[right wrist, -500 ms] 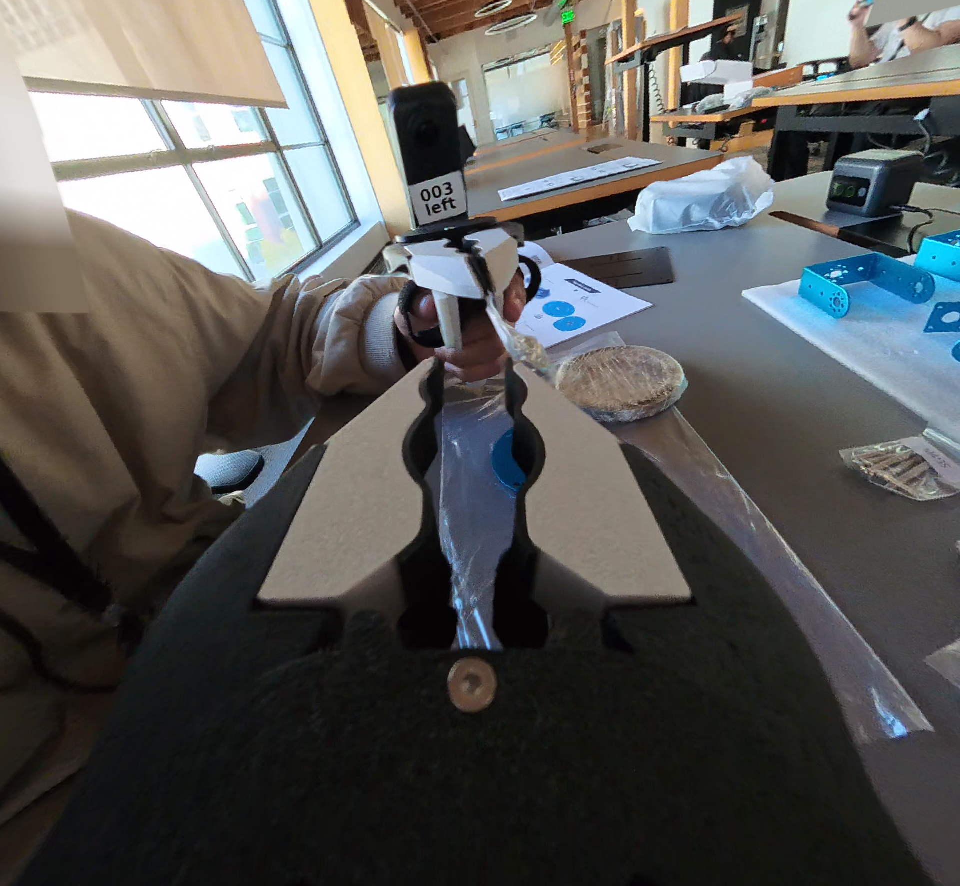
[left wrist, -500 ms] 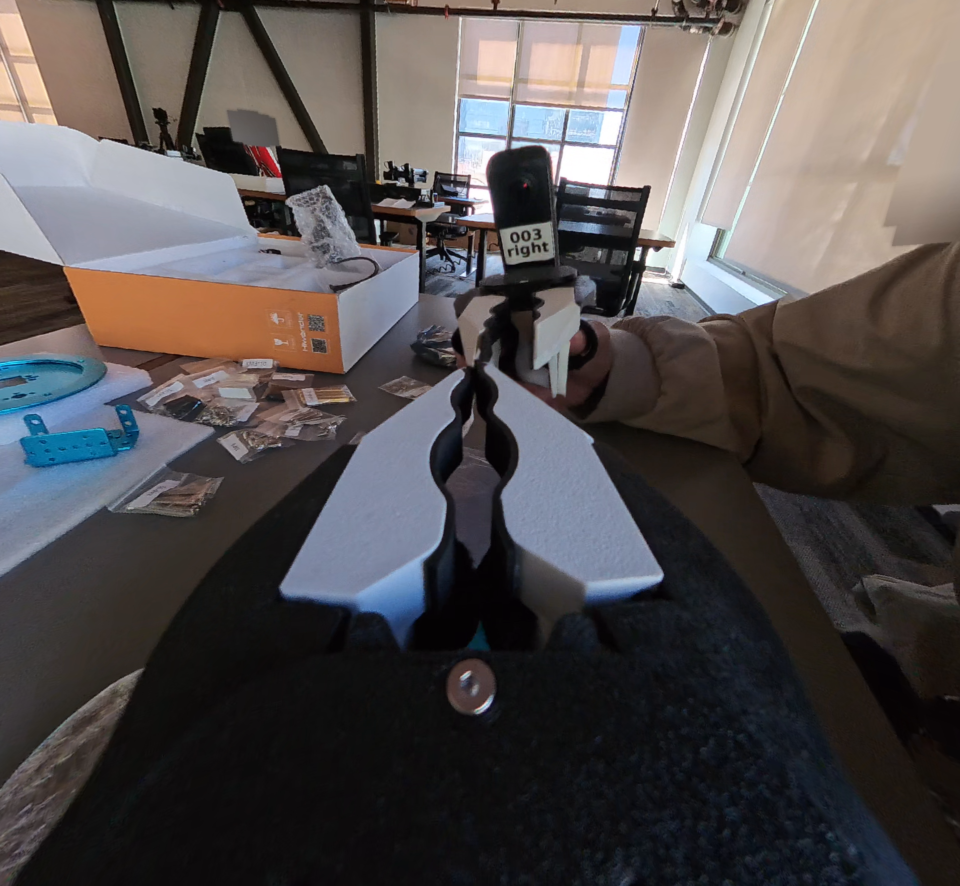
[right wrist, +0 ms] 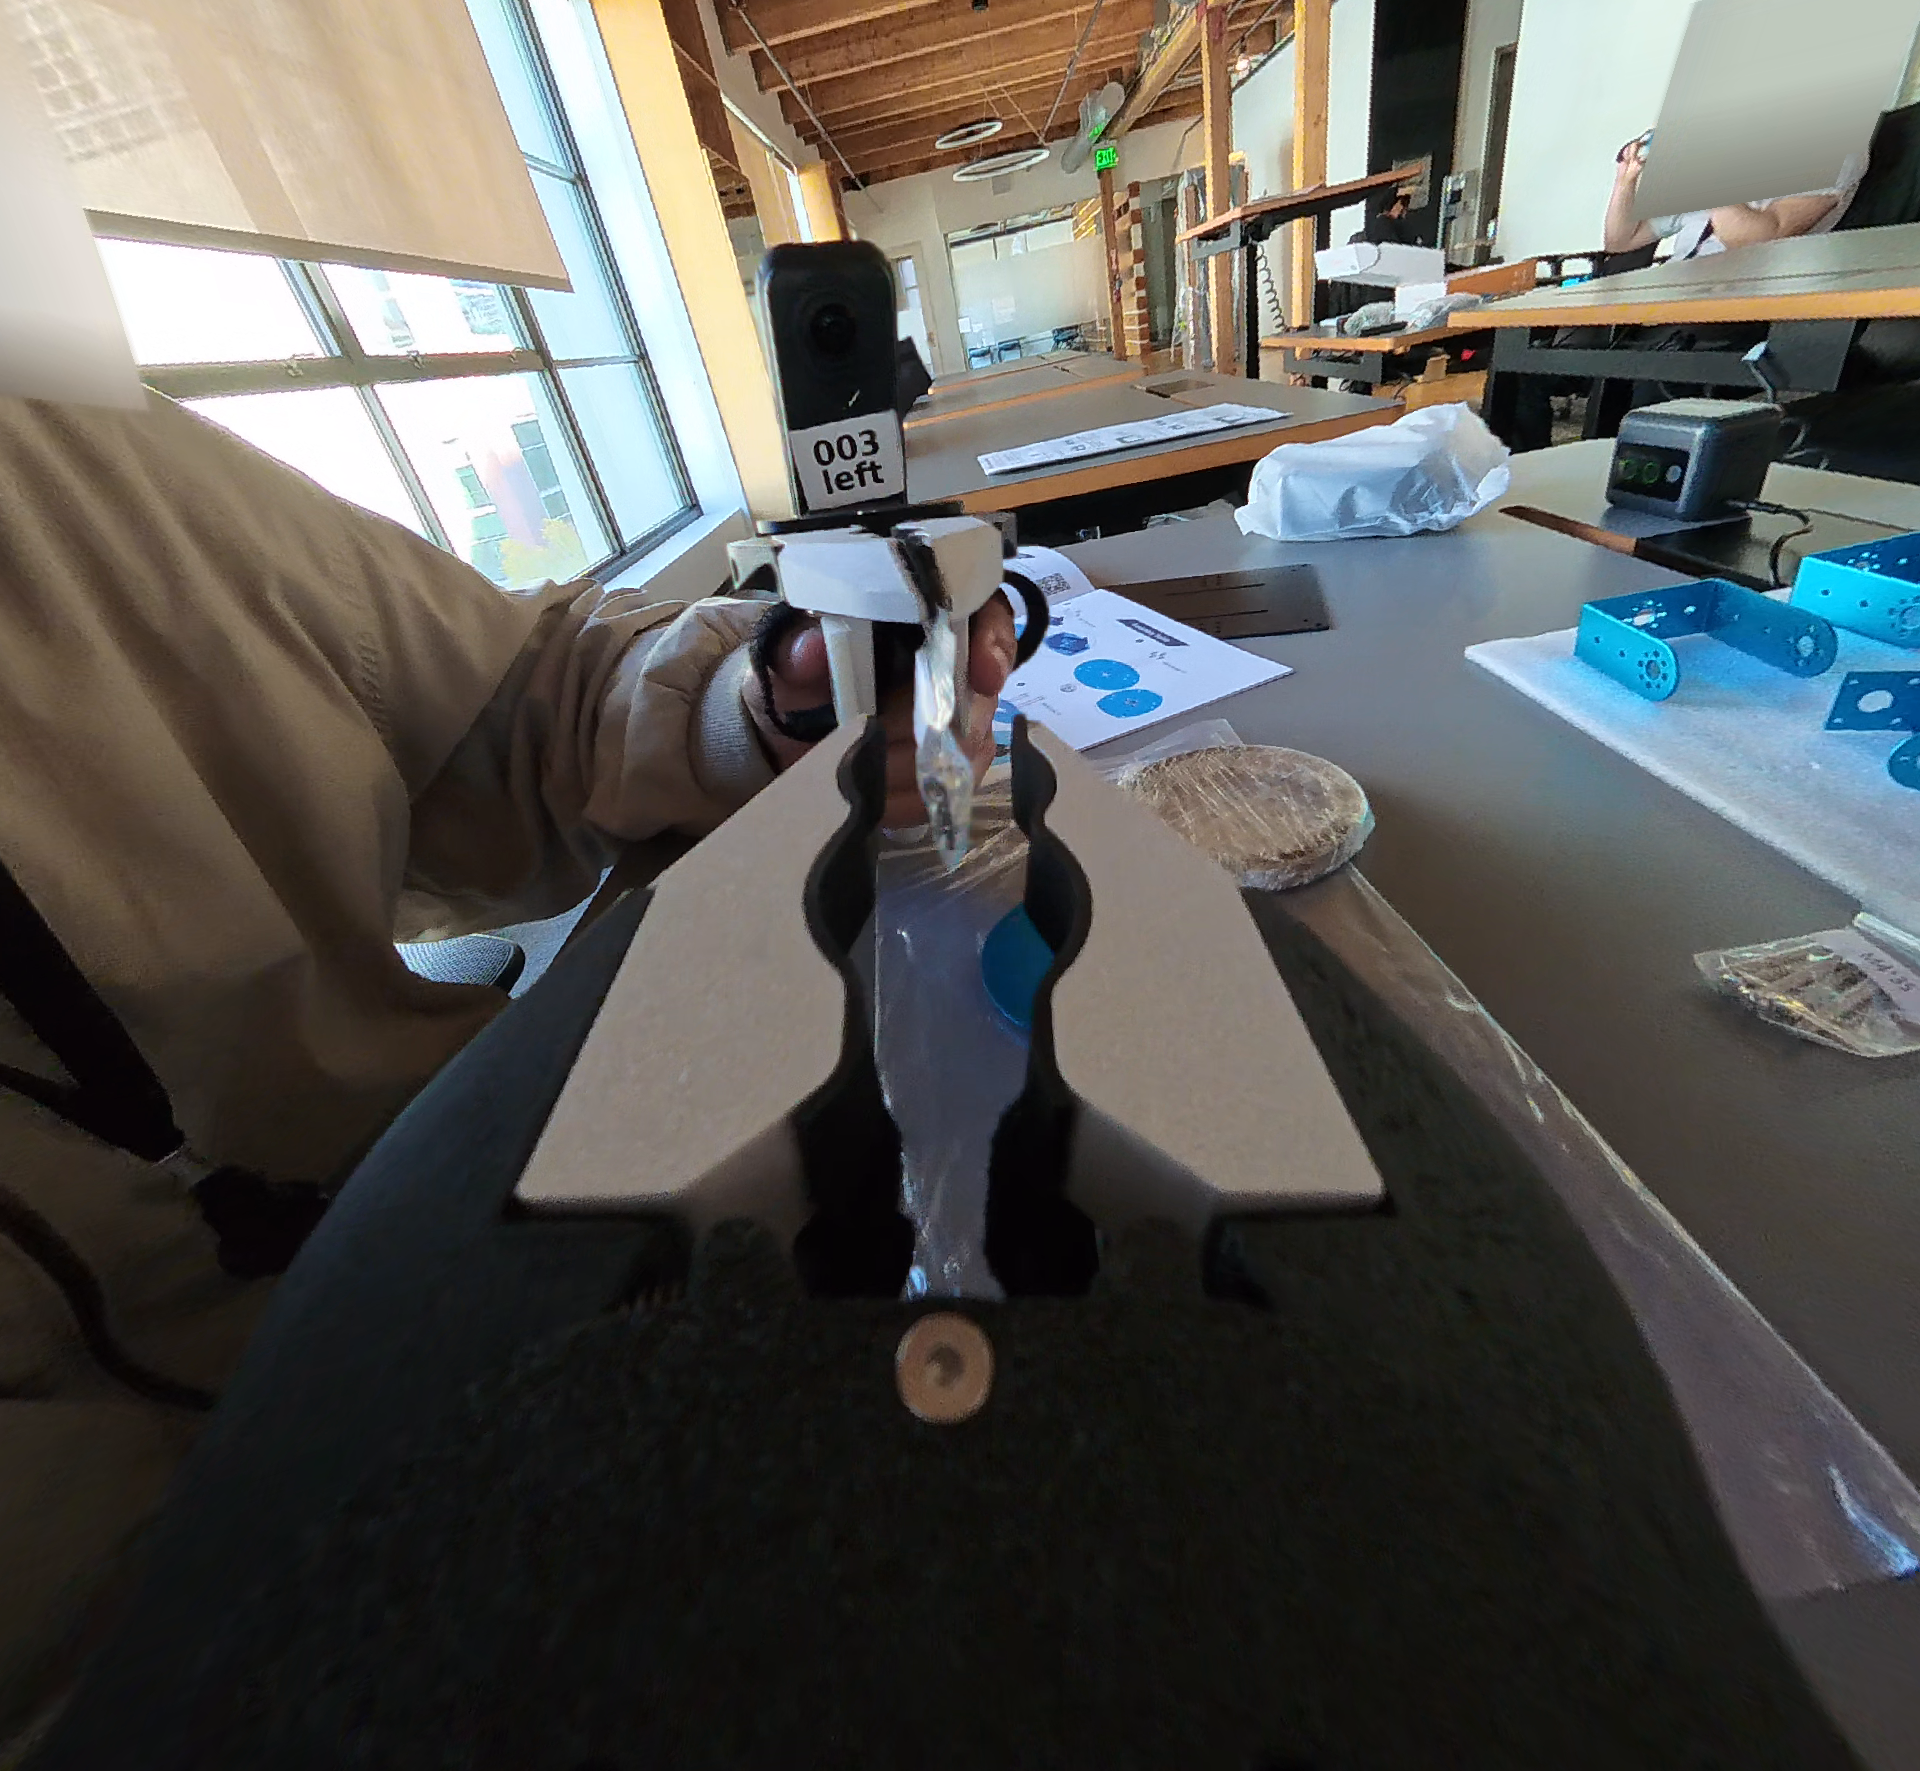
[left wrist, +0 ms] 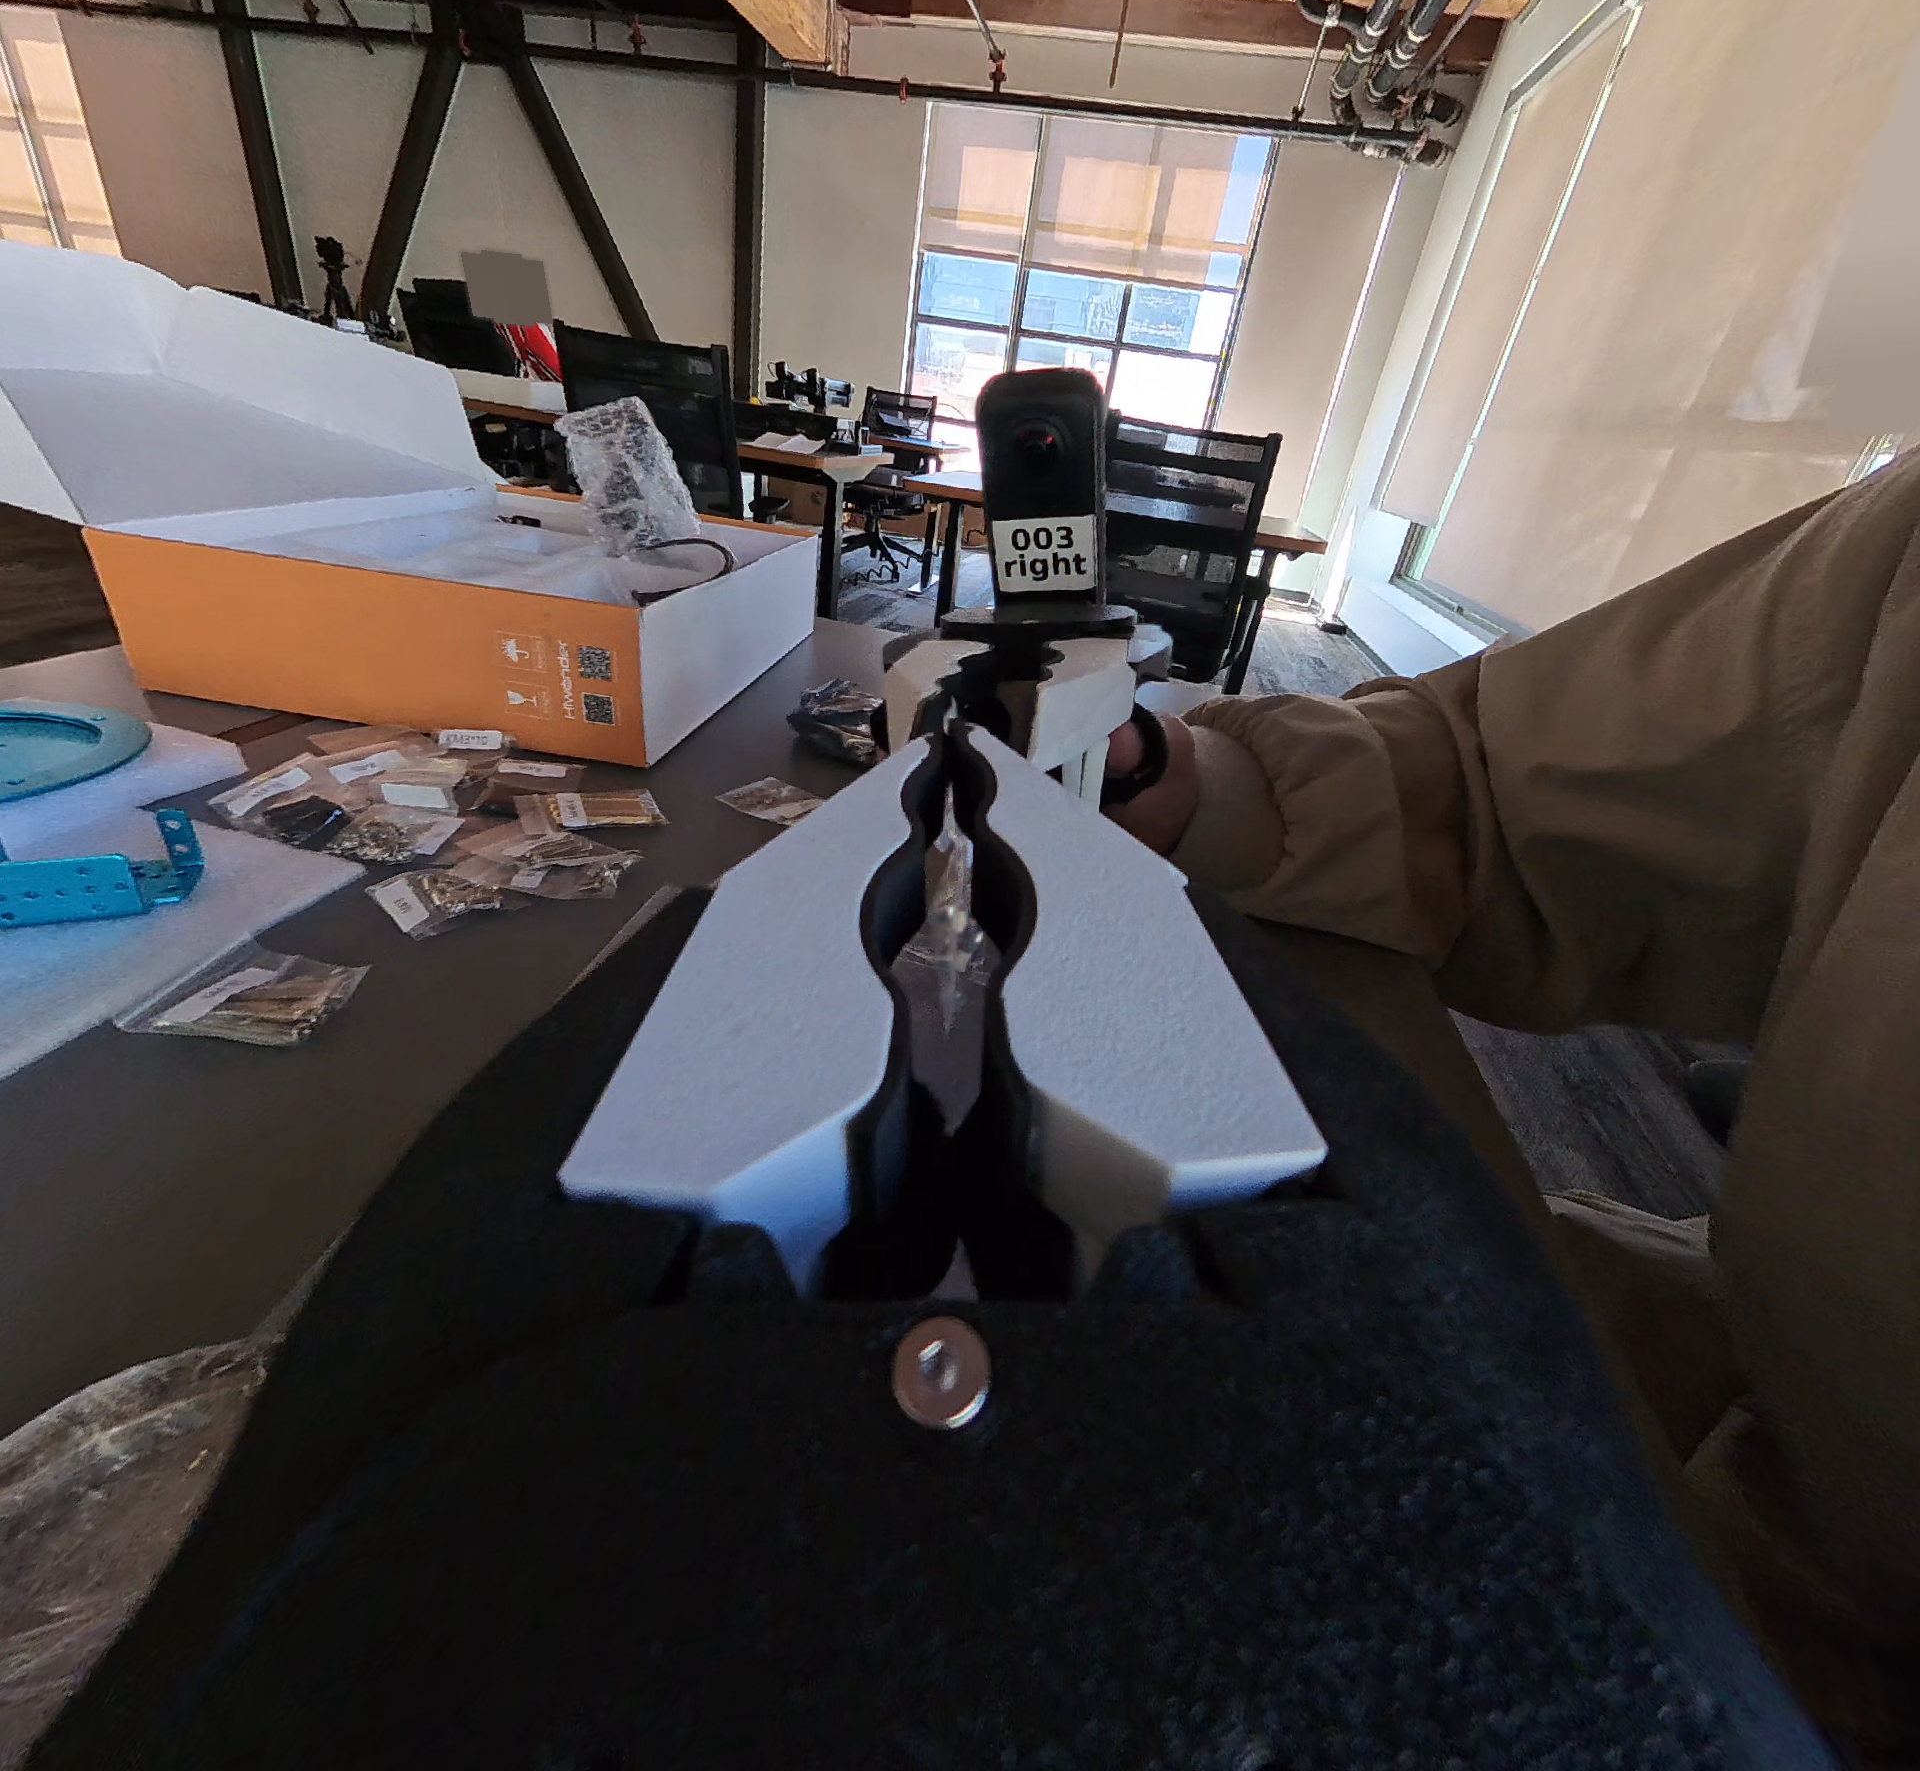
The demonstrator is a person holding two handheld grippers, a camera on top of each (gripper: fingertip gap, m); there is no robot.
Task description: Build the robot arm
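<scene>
Left gripper (left wrist: 951, 765) pinches clear plastic wrap (right wrist: 940, 765) near the table (right wrist: 1558, 848) edge

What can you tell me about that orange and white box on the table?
The box is long, shallow cardboard with an orange front wall and a white end wall bearing small printed symbols and square codes. Its white lid is folded back and stands open behind it. Inside show a white liner, a bubble-wrapped item standing upright and a dark cable. It rests flat on the grey table, with small bags of hardware scattered just before it.
</scene>
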